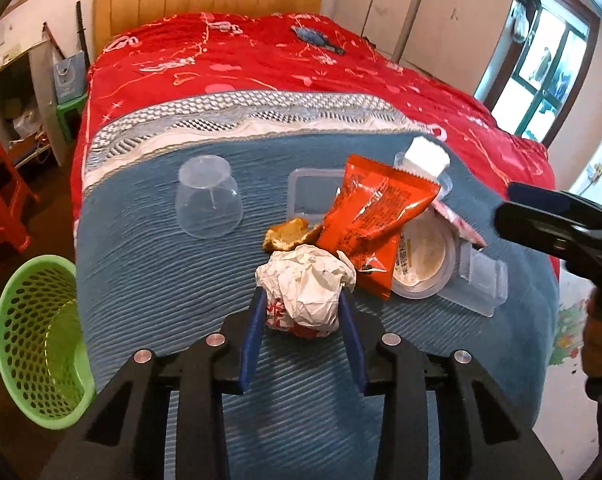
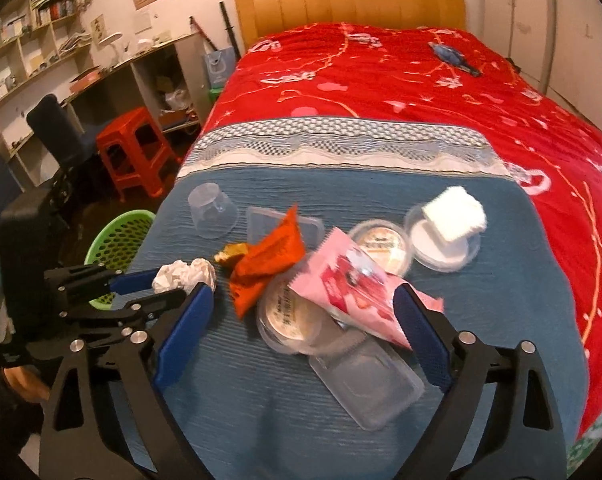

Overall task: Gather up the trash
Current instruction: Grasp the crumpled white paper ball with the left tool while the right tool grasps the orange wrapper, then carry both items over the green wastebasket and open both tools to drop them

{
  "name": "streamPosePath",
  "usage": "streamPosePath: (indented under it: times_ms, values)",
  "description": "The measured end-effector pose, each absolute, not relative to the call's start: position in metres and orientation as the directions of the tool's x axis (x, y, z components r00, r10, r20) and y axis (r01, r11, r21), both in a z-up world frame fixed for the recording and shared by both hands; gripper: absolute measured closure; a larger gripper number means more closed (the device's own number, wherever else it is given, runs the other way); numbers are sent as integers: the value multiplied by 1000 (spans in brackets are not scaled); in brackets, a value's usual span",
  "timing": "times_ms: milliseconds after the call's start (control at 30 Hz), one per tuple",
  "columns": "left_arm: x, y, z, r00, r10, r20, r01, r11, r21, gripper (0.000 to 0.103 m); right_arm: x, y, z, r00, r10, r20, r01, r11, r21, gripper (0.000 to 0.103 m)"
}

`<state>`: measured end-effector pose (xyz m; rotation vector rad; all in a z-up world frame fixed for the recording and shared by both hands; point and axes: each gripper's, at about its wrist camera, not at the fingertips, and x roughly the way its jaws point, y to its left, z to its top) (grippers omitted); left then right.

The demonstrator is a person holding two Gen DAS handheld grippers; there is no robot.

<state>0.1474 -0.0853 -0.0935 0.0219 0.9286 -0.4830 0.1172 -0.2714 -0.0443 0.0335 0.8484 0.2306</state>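
Your left claw (image 1: 301, 312) pinches the crumpled paper ball (image 1: 307, 286) at the near edge of the blue bedspread (image 1: 141, 264). Your right claw (image 2: 305, 308) is spread wide around the pink wrapper (image 2: 341, 284), which lies over a round plastic lid (image 2: 289, 320). The green mesh basket (image 1: 37, 344) stands on the floor beside the bed.

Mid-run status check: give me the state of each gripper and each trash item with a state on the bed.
left gripper: shut on crumpled paper
right gripper: open, around pink wrapper
clear cup: upside down
orange snack bag: opened, crumpled
round tub: open
green basket: tilted, looks empty
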Motion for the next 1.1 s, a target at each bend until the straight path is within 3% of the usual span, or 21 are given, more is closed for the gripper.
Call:
streamPosePath:
  times_ms: [300,400,700,900,1100]
  values:
    - [132,-55,-73,547,-380,-745,366,910,-195,68,162,-256,-51,586,270,-765,-227,960,165,30]
    - [130,-43,-68,564,-368,-739,349,917,-190,68,175,-252,-57,564,269,-781,-235,959,161,39]
    - [131,-2,-60,605,-323,-728,275,943,-189,68,200,-246,-77,503,266,-823,-243,957,160,51]
    - [131,14,-61,618,-297,-727,232,953,-193,68,196,-240,-87,480,266,-836,-257,954,156,76]
    - [124,34,-60,630,-264,-730,183,964,-190,68,178,-233,-75,522,253,-814,-272,955,122,82]
